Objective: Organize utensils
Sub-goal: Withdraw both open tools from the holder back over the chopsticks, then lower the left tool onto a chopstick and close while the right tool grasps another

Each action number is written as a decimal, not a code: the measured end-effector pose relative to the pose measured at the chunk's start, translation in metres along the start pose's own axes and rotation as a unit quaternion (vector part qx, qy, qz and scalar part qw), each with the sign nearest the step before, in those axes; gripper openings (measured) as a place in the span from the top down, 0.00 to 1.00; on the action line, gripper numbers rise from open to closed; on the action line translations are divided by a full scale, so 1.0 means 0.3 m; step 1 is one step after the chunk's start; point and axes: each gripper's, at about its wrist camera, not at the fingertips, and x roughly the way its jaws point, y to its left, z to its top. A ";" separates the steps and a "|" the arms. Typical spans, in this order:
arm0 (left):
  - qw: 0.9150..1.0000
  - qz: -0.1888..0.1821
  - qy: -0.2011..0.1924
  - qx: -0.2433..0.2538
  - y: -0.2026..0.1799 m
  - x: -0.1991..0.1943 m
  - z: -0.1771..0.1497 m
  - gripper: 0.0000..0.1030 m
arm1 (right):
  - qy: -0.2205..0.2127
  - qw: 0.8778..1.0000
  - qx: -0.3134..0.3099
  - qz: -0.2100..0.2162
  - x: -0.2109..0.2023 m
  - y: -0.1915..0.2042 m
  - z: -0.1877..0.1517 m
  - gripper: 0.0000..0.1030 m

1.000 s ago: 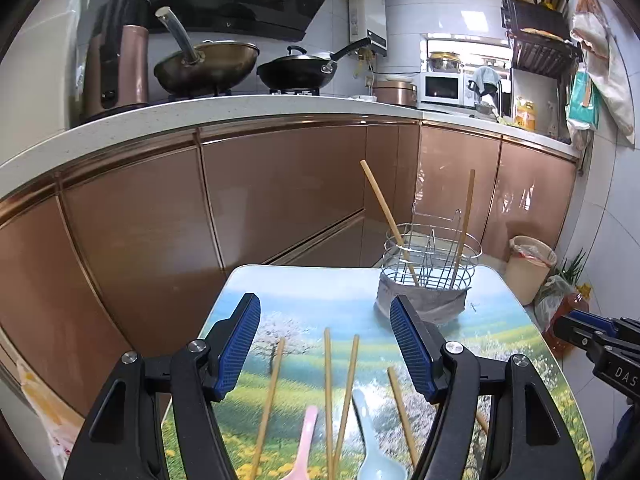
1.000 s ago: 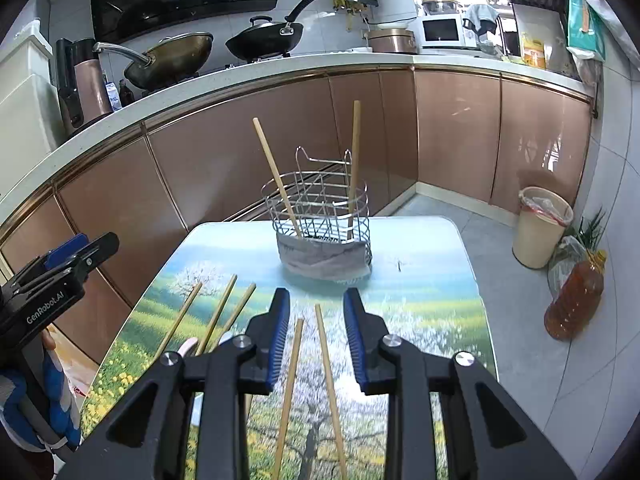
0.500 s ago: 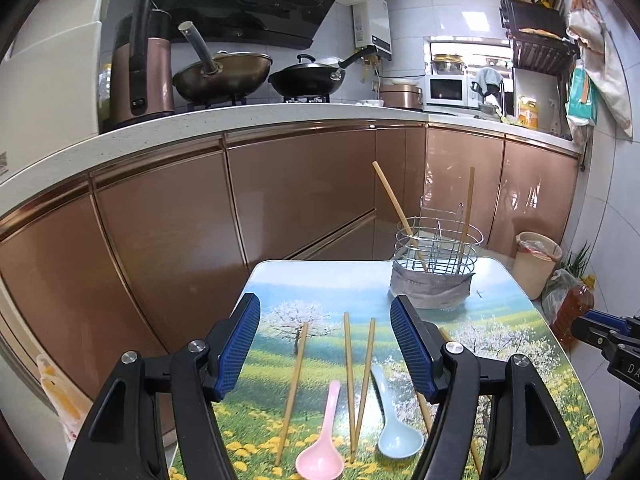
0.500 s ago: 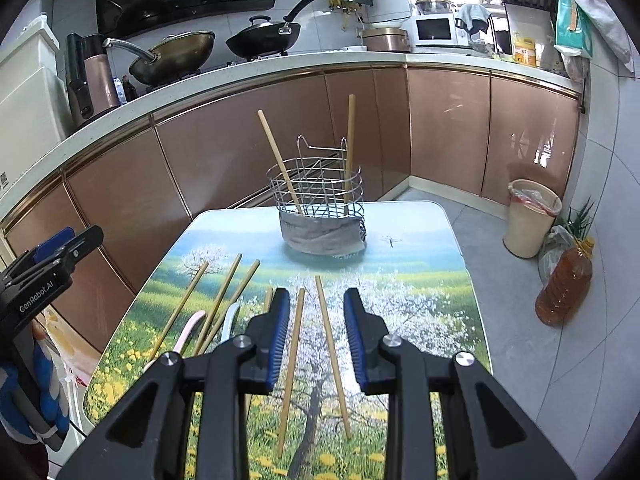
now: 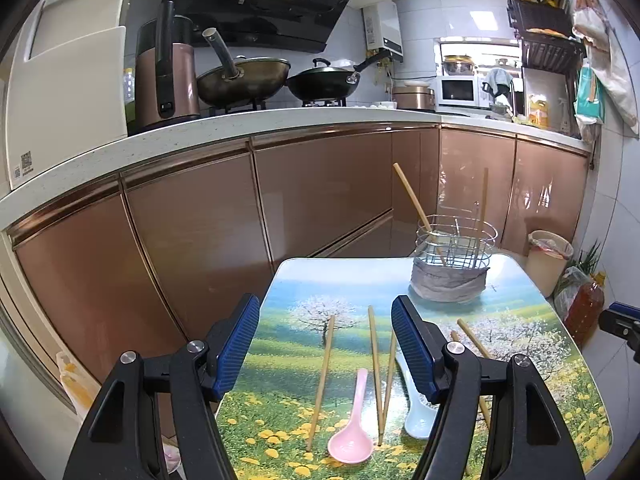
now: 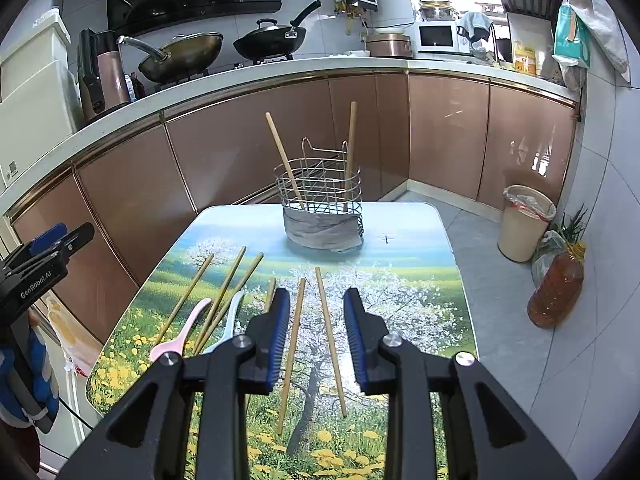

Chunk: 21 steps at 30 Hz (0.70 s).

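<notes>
A wire utensil basket (image 5: 456,248) (image 6: 320,196) stands at the far end of the landscape-print table (image 5: 540,380) (image 6: 420,280), with two chopsticks upright in it. Several chopsticks (image 5: 322,380) (image 6: 330,332) lie loose on the table. Among them are a pink spoon (image 5: 352,432) (image 6: 180,332) and a pale blue spoon (image 5: 416,416) (image 6: 232,316). My left gripper (image 5: 324,304) hovers wide open above the left chopsticks and spoons, holding nothing. My right gripper (image 6: 316,296) hovers with a narrow gap over two chopsticks, its pads touching neither.
Copper cabinets and a white counter (image 5: 240,132) with pans run behind and left of the table. To its right, a bin (image 6: 524,224) and an oil bottle (image 6: 556,292) stand on the tiled floor. The left gripper (image 6: 74,232) shows at the right wrist view's left edge.
Both grippers have drawn back from the basket, so it looks smaller and more of the table, chopsticks and both spoons has come into view. Neither jaw gap has changed.
</notes>
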 end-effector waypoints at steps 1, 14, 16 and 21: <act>1.000 0.002 0.003 0.000 0.005 0.007 -0.002 0.33 | 0.001 1.000 0.000 -0.001 0.002 -0.002 0.000 0.74; 0.998 0.006 0.063 -0.001 0.063 0.171 -0.028 0.33 | 0.038 0.999 0.000 -0.004 0.129 -0.052 0.009 0.74; 0.997 -0.003 0.082 -0.002 0.089 0.217 -0.036 0.33 | 0.047 0.999 -0.003 -0.004 0.157 -0.060 0.016 0.74; 0.991 -0.014 0.132 0.019 0.117 0.334 -0.063 0.33 | 0.075 0.997 -0.002 -0.002 0.252 -0.090 0.031 0.74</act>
